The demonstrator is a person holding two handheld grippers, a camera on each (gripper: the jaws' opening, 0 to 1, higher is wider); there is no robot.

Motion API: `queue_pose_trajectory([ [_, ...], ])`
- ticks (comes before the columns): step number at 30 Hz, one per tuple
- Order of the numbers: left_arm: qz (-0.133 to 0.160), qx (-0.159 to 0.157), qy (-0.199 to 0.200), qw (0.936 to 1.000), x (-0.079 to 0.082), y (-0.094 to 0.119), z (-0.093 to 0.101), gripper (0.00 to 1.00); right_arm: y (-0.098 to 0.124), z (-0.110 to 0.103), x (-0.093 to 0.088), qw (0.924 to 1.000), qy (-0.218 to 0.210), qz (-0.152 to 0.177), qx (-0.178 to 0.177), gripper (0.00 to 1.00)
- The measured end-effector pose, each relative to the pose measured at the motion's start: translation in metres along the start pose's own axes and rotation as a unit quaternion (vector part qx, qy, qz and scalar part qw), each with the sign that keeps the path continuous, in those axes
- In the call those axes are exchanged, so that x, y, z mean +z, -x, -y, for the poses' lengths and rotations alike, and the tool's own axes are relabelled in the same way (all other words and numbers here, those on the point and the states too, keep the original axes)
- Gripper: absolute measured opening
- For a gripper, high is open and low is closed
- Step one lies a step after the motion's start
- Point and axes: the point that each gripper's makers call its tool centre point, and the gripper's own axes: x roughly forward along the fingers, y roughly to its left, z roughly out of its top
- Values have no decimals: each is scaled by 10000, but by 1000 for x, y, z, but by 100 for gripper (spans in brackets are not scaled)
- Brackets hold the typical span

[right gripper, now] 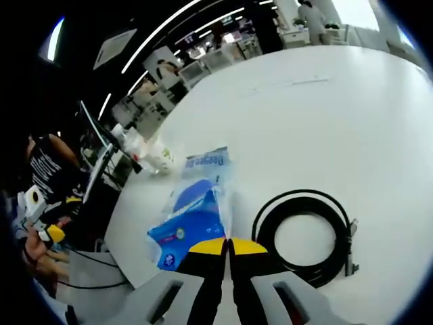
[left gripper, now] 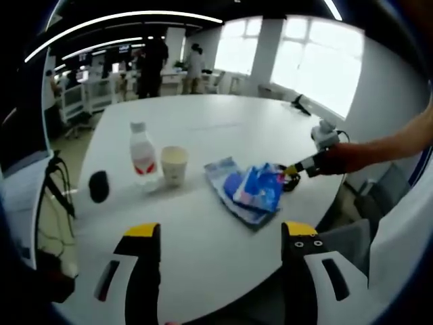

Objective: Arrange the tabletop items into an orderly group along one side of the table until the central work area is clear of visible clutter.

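Observation:
On the white round table [left gripper: 203, 122] stand a water bottle [left gripper: 142, 153] with a red label and a paper cup [left gripper: 174, 164], side by side. A black mouse [left gripper: 99, 185] lies to their left. A blue packet [left gripper: 260, 188] rests partly on a flat pale-blue packet [left gripper: 220, 172]. My right gripper [left gripper: 292, 169] comes in from the right, shut on the blue packet's edge. In the right gripper view its jaws [right gripper: 228, 247] are pressed together on the blue packet [right gripper: 193, 220], beside a coiled black cable [right gripper: 304, 233]. My left gripper [left gripper: 220, 237] is open over the near table edge.
The far half of the table is bare white surface. Desks, chairs and two standing people [left gripper: 152, 64] are beyond it. A cable [left gripper: 54, 183] hangs off to the left. In the right gripper view, the bottle and cup [right gripper: 152, 154] sit near the table's far rim.

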Motion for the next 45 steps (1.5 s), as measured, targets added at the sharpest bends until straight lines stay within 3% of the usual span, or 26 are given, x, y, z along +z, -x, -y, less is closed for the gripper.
queue_pose_trajectory([
  [18, -96, -104, -34, 9999, 5, -11, 10, 73, 32, 59, 54, 9968, -319, 588, -427, 0],
  [20, -106, -96, -18, 9999, 4, -11, 9, 73, 31, 71, 68, 9963, -352, 633, -466, 0],
  [45, -219, 29, 104, 9997, 1, -10, 8, 72, 35, 117, 122, 9865, -843, 1070, -911, 0],
])
